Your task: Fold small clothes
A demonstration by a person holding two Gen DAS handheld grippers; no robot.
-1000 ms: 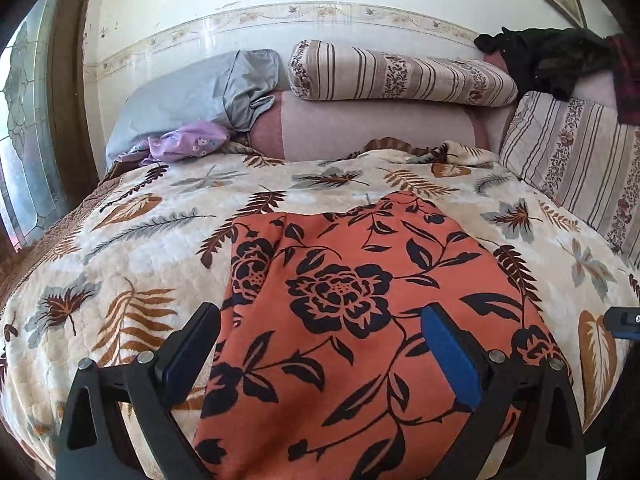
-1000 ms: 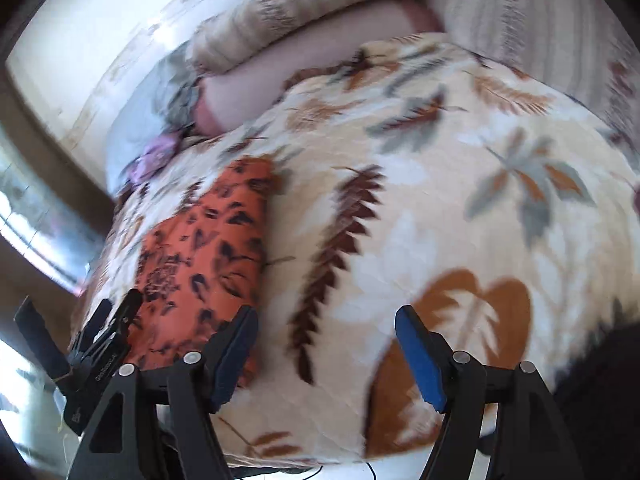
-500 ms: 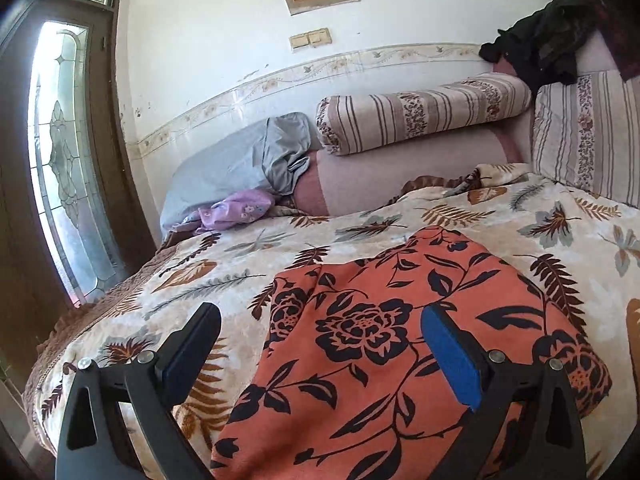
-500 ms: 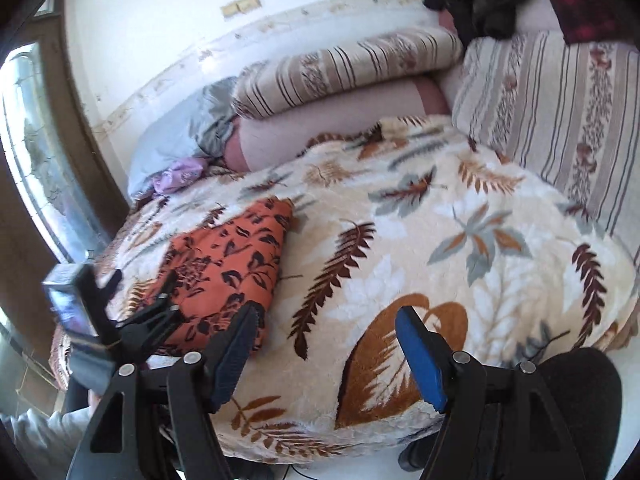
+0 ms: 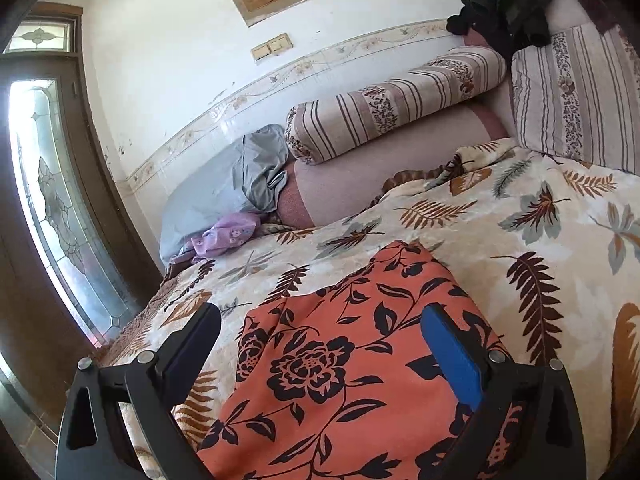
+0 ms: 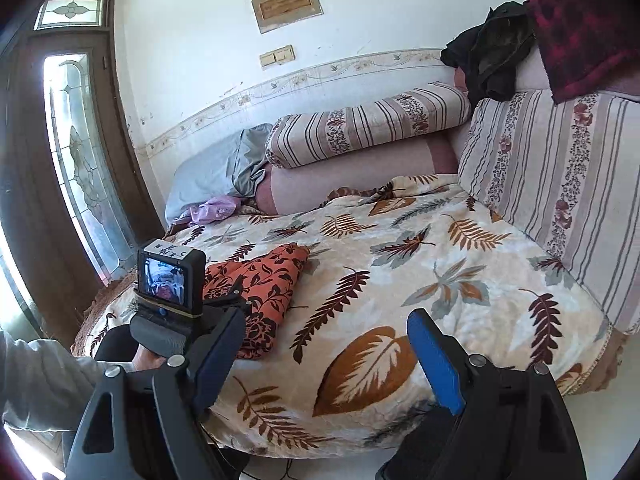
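An orange cloth with black flowers (image 5: 348, 364) lies folded flat on the leaf-patterned bed cover (image 5: 520, 232). My left gripper (image 5: 320, 344) is open and empty, held above the near part of the cloth. In the right wrist view the same cloth (image 6: 256, 292) lies at the bed's left front. My right gripper (image 6: 328, 352) is open and empty, off the bed's front edge, to the right of the cloth. The left gripper's body with its small screen (image 6: 168, 280) shows there, held by a hand.
Striped bolster (image 6: 368, 128), grey pillow (image 6: 212, 168) and a purple garment (image 6: 212, 210) lie at the bed's far end. A striped backrest (image 6: 560, 184) with dark clothes (image 6: 496, 56) stands on the right. A glass door (image 6: 76, 160) is at left.
Both grippers have pulled back and up from the bed, so more of the wall and door shows. The cloth stays flat on the bed. Both stay open.
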